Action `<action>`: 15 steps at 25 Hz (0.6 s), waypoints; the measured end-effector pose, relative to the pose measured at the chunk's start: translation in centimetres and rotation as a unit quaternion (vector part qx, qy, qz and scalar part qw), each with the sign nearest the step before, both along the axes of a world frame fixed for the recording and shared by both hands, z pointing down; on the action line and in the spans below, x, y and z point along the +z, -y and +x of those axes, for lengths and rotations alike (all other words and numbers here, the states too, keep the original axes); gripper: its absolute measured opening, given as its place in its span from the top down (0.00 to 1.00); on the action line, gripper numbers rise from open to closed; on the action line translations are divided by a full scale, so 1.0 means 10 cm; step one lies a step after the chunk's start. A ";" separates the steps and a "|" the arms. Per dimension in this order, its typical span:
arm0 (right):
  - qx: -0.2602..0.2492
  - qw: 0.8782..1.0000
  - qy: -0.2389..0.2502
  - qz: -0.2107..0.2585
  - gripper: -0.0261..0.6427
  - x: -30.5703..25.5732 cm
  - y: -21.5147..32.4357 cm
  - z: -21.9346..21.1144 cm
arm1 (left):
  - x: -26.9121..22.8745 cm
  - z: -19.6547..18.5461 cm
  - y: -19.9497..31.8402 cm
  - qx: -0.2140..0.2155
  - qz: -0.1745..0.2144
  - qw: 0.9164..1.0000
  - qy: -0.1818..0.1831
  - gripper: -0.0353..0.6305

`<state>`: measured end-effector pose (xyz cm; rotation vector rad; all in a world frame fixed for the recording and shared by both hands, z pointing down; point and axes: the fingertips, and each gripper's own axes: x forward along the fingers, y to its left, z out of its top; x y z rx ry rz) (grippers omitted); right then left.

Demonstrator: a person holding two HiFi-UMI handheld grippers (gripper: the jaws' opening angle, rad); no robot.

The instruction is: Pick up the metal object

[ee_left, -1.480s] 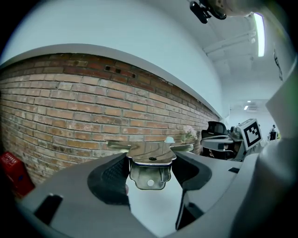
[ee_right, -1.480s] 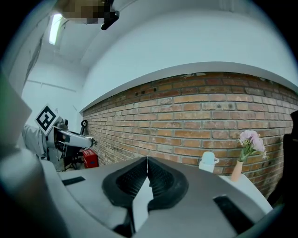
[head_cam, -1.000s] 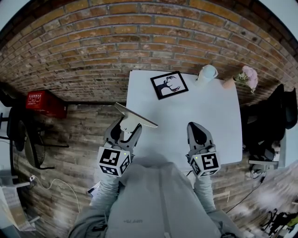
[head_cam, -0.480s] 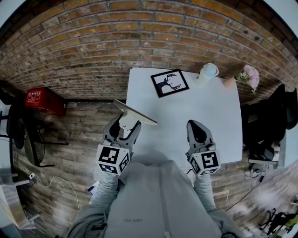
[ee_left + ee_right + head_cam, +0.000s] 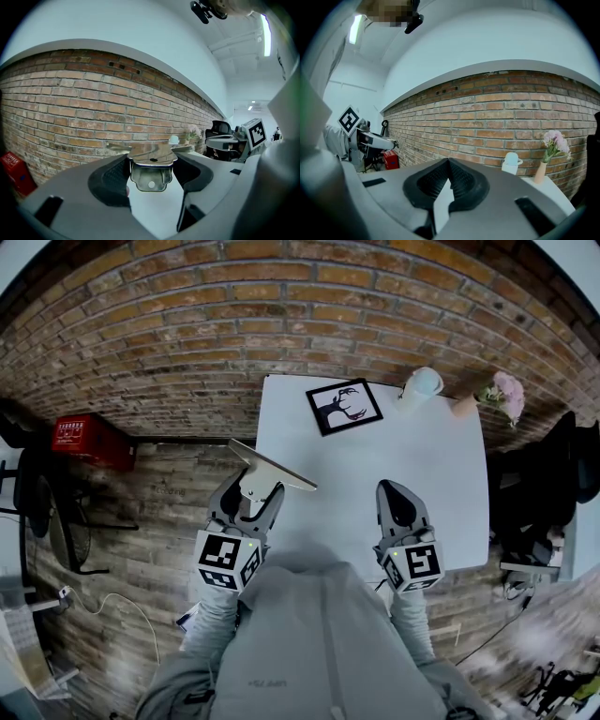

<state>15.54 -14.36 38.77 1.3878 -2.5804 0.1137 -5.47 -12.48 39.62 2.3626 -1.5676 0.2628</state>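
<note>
L claw clamps metal bracket by its small tab only; may pivot/slip, drop off bench edge. R claw closed, empty.

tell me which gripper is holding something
The left gripper: its jaws grip the metal object. The right gripper has its jaws closed together with nothing between them.
</note>
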 end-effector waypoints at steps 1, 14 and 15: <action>0.001 1.000 0.001 0.000 0.93 0.00 0.00 0.00 | 0.00 0.00 0.00 0.000 0.000 1.000 0.001 0.50; 0.000 1.000 0.007 0.000 0.93 -0.01 -0.05 0.00 | 0.01 -0.01 -0.03 0.001 -0.004 1.000 0.006 0.50; 0.001 1.000 0.008 -0.001 0.93 -0.01 -0.05 0.01 | 0.01 -0.01 -0.04 0.002 -0.004 1.000 0.006 0.50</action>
